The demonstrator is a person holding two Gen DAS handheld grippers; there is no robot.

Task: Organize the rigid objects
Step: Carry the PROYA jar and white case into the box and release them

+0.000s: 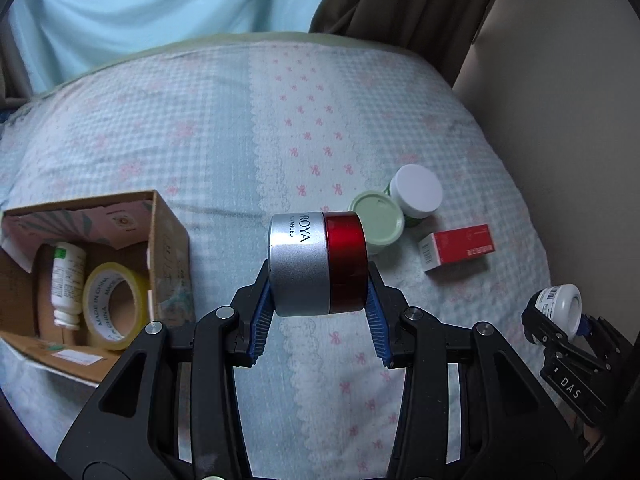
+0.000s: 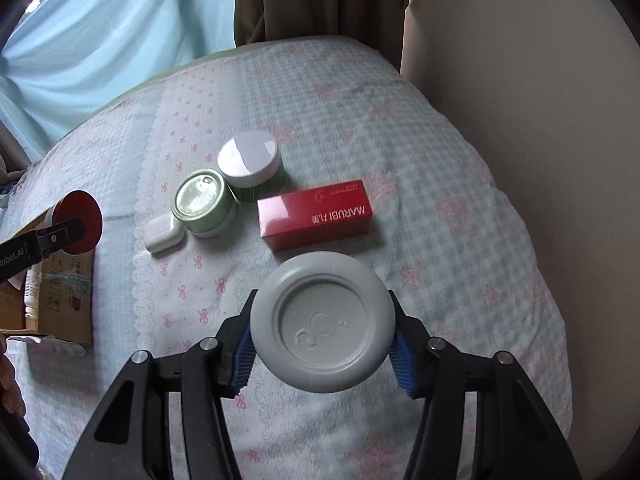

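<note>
Cardboard box (image 1: 170, 240) sits near left on the bed. Left gripper (image 1: 319, 312) clamps the silver-red jar (image 1: 318, 264) sideways; carry left, lower inside beside the tape roll (image 1: 114, 308). Right gripper (image 2: 322, 354) grips a grey jar (image 2: 322, 322); wait.

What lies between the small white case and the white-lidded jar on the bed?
The green-lidded jar sits between the small white case and the white-lidded jar, shown in the right wrist view.

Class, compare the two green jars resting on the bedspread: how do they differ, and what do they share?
The nearer green jar has a shiny pale-green lid; the farther green jar has a matte white lid. The nearer one sits beside a small white case; the farther one sits closer to the red box. Both are round, upright, closed, and side by side on the bedspread.
</note>
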